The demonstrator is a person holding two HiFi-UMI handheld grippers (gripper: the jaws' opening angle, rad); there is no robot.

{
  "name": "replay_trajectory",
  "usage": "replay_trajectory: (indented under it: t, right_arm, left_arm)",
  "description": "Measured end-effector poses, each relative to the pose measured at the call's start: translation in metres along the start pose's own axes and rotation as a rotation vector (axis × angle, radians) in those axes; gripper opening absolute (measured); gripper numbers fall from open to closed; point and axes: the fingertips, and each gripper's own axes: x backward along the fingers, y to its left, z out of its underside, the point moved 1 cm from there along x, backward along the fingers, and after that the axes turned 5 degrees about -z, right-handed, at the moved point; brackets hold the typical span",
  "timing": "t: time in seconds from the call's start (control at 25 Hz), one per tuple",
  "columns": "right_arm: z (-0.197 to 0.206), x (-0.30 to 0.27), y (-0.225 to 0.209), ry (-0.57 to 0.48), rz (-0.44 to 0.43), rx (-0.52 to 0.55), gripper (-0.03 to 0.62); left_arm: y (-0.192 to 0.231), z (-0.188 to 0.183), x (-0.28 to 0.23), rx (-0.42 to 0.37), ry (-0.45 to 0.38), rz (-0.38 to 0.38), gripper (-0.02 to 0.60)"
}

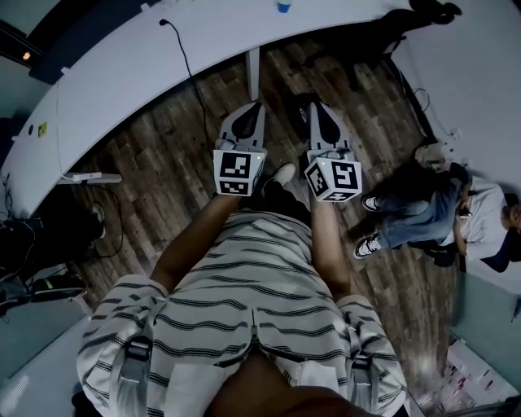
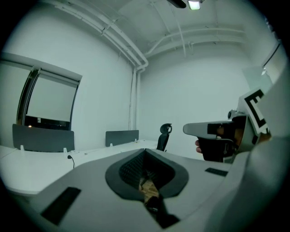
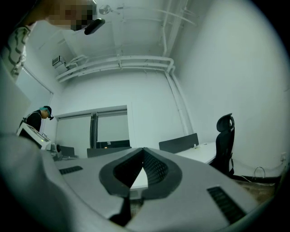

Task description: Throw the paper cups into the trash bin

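L gripper (image 1: 255,106) & R gripper (image 1: 317,106) are side by side over the wood floor (image 1: 163,155), just short of the curved white bench (image 1: 122,81), tips toward it. Both sets of jaws are closed tip to tip, nothing btwn. A small blue thing (image 1: 283,6) is on the bench's far side, too small to tell if a cup. A 2nd person (image 1: 419,204) sits on the floor beyond the bench's end.

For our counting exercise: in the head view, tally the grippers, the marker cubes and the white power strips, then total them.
Grippers: 2 (left gripper, right gripper)
Marker cubes: 2
White power strips: 1
Total: 5
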Motion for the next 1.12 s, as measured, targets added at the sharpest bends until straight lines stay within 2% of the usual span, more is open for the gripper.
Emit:
replay_trajectory:
  t: [0.28, 0.6, 0.88, 1.12]
  right_arm:
    - [0.003, -0.05, -0.043, 0.002, 0.016, 0.021, 0.011]
    - [0.008, -0.111, -0.101, 0.022, -0.018, 0.039, 0.011]
    - [0.0, -0.156, -0.144, 0.029, -0.047, 0.027, 0.011]
    - [-0.015, -0.18, -0.177, 0.013, -0.055, 0.029, 0.011]
  left_arm:
    - [0.016, 0.006, -0.061, 0.028, 0.016, -0.023, 0.025]
    - [0.02, 0.012, -0.146, 0.033, 0.043, -0.039, 0.025]
    - [0.022, 0.004, -0.206, 0.02, 0.071, -0.062, 0.025]
    - [0.02, -0.014, -0.248, 0.023, 0.052, -0.082, 0.025]
